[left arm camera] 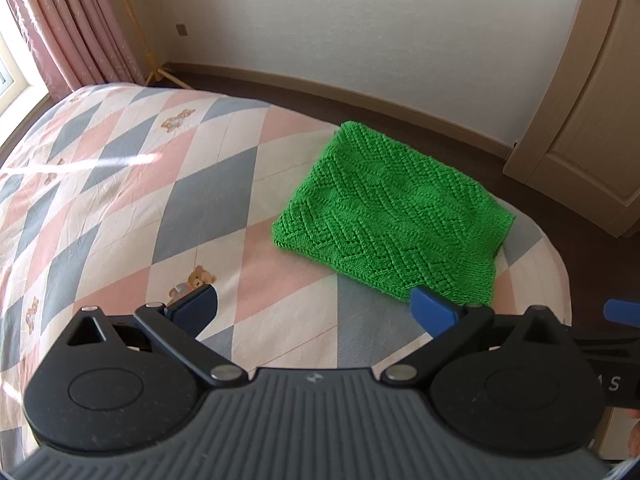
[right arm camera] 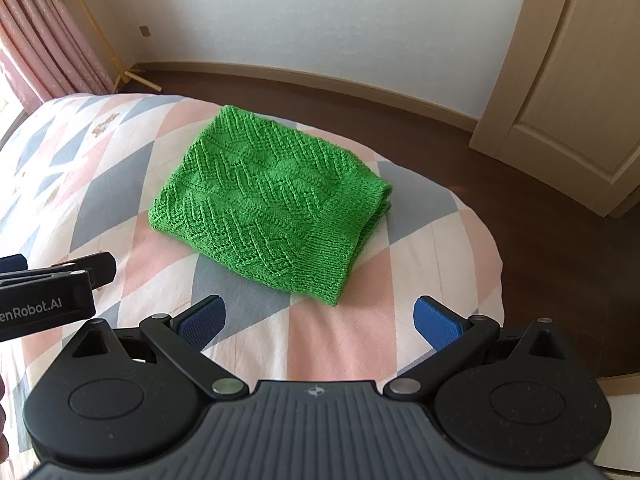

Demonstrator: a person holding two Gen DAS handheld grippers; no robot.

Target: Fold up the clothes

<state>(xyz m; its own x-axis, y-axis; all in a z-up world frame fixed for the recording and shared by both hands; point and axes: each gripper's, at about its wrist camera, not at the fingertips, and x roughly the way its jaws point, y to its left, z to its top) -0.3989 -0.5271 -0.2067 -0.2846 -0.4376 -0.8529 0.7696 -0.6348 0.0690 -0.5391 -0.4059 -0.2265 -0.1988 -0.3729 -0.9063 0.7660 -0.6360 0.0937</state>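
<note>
A green knitted garment [left arm camera: 392,208] lies folded into a thick rectangle on the bed, near its far right corner; the right wrist view shows the same garment [right arm camera: 268,204] with its stacked layers at the right edge. My left gripper [left arm camera: 316,312] hovers open just short of its near edge, holding nothing. My right gripper [right arm camera: 318,320] is open too, empty, a little back from the garment's near corner. The left gripper's body [right arm camera: 48,292] pokes in at the left of the right wrist view.
The bed's quilt [left arm camera: 120,184] has pink, grey and white diamonds with teddy bears. Dark wood floor [right arm camera: 520,184] runs past the bed's far edge. A beige door [left arm camera: 592,120] stands at the right, pink curtains [left arm camera: 68,20] and a wooden stand [right arm camera: 100,40] at the left.
</note>
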